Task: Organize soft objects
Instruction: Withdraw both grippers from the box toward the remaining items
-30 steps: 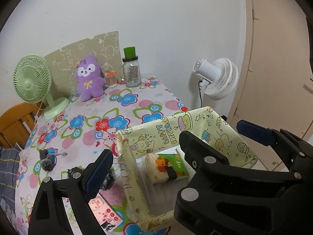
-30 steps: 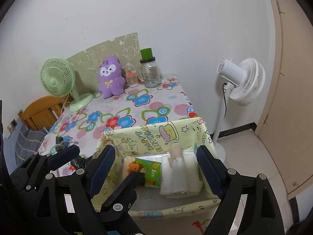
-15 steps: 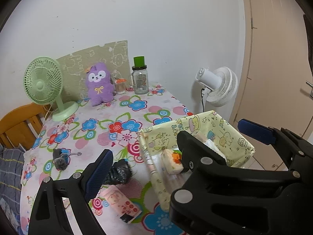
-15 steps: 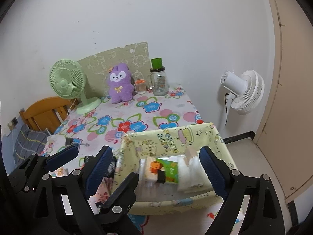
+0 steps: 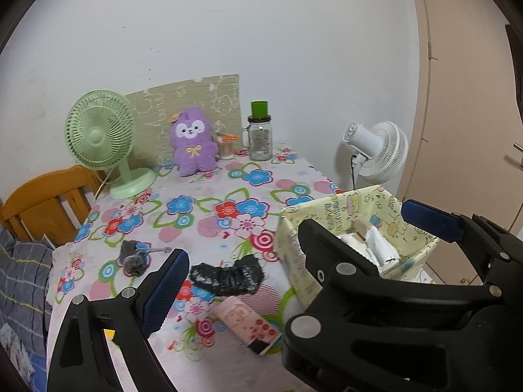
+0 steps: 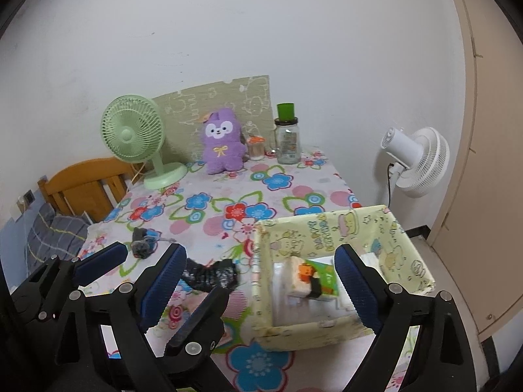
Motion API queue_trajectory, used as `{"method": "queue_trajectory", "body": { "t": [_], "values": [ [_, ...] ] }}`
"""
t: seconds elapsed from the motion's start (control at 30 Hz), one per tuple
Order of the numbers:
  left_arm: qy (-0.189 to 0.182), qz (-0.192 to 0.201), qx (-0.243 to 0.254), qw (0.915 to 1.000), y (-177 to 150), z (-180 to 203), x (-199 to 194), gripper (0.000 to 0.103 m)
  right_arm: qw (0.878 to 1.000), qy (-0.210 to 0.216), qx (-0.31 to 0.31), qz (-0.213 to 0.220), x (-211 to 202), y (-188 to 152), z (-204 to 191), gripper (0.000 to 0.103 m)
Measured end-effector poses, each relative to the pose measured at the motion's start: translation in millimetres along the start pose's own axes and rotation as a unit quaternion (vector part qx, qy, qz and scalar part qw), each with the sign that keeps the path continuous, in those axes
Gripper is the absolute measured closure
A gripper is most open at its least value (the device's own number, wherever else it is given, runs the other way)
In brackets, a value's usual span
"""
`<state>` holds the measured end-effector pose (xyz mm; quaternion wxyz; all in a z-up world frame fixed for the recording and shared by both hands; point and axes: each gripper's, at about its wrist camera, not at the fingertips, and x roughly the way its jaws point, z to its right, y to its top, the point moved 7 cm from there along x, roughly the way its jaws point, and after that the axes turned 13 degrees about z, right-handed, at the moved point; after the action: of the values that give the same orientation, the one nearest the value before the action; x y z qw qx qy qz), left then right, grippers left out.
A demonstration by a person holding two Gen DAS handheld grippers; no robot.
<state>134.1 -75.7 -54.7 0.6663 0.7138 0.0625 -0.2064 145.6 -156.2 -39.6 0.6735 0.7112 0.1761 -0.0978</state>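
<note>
A yellow cartoon-print fabric box (image 6: 330, 232) (image 5: 330, 210) stands at the table's near right corner; it holds tissue packs (image 6: 310, 277) and white folded items (image 5: 376, 245). A black sock (image 5: 227, 276) (image 6: 209, 274) lies just left of the box. A pink tissue pack (image 5: 248, 323) lies in front of the sock. A grey bundle (image 5: 132, 256) (image 6: 142, 245) lies further left. A purple plush toy (image 5: 193, 142) (image 6: 222, 140) sits at the back. My left gripper (image 5: 294, 251) and right gripper (image 6: 258, 281) are open, empty, above the near table edge.
A green desk fan (image 5: 101, 130) stands back left; a glass jar with green lid (image 5: 260, 134) and a small cup (image 5: 226, 147) stand beside the plush. A white floor fan (image 5: 376, 150) stands right of the table. A wooden chair (image 5: 45, 202) is at left.
Both grippers have pulled back and up from the box, staying open. The sock, the pink pack and more of the table have come into view.
</note>
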Motion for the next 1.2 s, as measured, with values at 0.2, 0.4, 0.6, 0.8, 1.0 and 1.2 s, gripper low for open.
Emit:
{"method": "queue_trajectory", "body": {
  "t": [0.2,0.4,0.6,0.8,1.0,1.2],
  "values": [
    [0.010,0.002,-0.006,0.9999,-6,-21,-11,0.008,1.000,0.006,-0.005,-0.001,-1,-4,-24,0.009],
    [0.019,0.002,-0.007,0.9998,-13,-41,-19,0.008,1.000,0.015,-0.010,-0.003,-1,-10,-45,0.009],
    [0.030,0.004,-0.007,0.9995,-21,-62,-26,0.008,1.000,0.017,-0.015,0.003,0,-16,-67,0.004],
    [0.034,-0.001,-0.010,0.9994,-34,-80,-28,0.008,1.000,0.024,-0.018,-0.006,6,-28,-85,0.003],
    [0.034,-0.010,-0.016,0.9992,-49,-92,-25,0.008,0.999,0.029,-0.025,-0.019,13,-42,-98,0.003],
    [0.040,-0.031,-0.026,0.9984,-70,-104,-16,0.008,0.998,0.029,-0.031,-0.035,25,-61,-105,0.003]
  ]
}}
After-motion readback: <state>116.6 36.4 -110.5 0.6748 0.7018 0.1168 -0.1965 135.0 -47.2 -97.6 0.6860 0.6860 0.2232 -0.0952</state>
